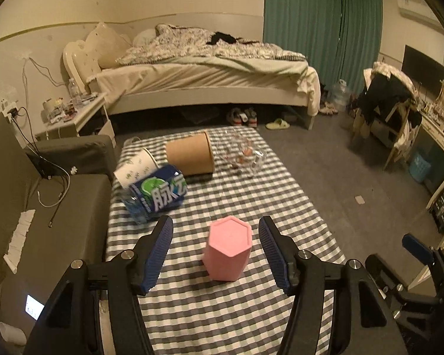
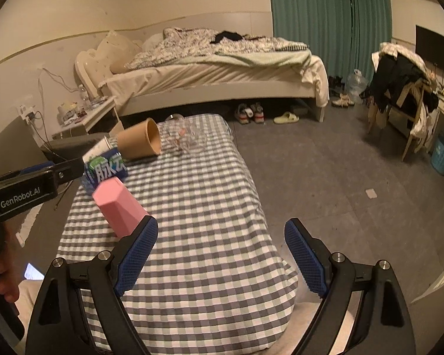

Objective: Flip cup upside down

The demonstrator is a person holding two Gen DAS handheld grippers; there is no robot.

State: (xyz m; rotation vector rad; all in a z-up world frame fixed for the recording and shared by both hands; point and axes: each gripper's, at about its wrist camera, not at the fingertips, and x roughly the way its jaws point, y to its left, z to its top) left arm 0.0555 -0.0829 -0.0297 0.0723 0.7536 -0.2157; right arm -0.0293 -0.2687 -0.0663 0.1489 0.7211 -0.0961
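**Pink cup base-up on table, both grippers wide apart**

Pink hexagonal cup (image 1: 228, 250) stands on the checked tablecloth (image 1: 222, 195) w/ closed flat base facing up, rim down on the cloth. Slight lean in the left wrist view, could be fisheye, can't tell. It sits at the near part of the table, roughly btwn the two blue pads of the left gripper (image 1: 216, 230), closer to the right-side pad but touching neither. Left gripper jaws spread wide, nothing held.

Right gripper (image 2: 222, 227) also spread wide, nothing btwn its pads. It's over the near-right part of the table; in the right wrist view the cup (image 2: 120, 210) is up-left of its left pad, partly overlapped by that pad in the frame. Contact there: can't tell.

Other stuff on the table, all far side from the cup:
- blue-labelled bottle (image 1: 155, 195) lying on its side, near left edge
- white paper cup (image 1: 136, 167) lying down, just behind the bottle
- brown paper cup (image 1: 191, 153) on its side, beside the white one
- clear glass item (image 1: 241, 151) to the right of the brown cup, shape unclear

Bkgd: bed (image 1: 204, 71), green curtains (image 1: 319, 26), grey sofa (image 1: 44, 195) left of table.
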